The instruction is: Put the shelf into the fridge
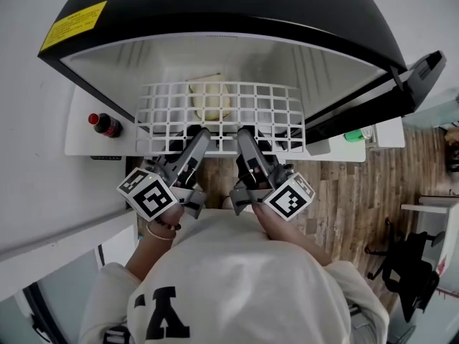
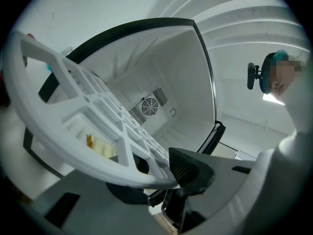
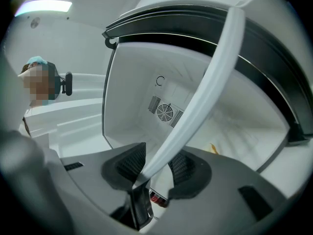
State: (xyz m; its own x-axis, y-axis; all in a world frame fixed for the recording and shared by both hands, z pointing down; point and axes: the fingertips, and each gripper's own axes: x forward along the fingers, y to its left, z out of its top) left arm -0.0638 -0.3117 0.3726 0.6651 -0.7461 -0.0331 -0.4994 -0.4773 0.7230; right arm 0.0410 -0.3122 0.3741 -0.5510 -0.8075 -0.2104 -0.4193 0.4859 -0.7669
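A white grid shelf (image 1: 215, 106) lies level in the mouth of the open black fridge (image 1: 215, 6), its far part inside and its near edge sticking out. My left gripper (image 1: 199, 138) is shut on that near rim left of centre, and my right gripper (image 1: 244, 136) is shut on it just to the right. In the left gripper view the shelf (image 2: 73, 126) runs between the dark pads (image 2: 188, 168) of the left gripper (image 2: 156, 177). In the right gripper view the shelf's rim (image 3: 205, 82) sits pinched in the right gripper (image 3: 152, 166).
A yellowish item (image 1: 209, 99) lies inside the fridge under the shelf. A round fan grille (image 2: 149, 105) marks the fridge's back wall. A red-capped dark bottle (image 1: 105, 125) stands on the white ledge at the left, and a green thing (image 1: 355, 135) at the right. Wooden floor (image 1: 344, 192) lies below.
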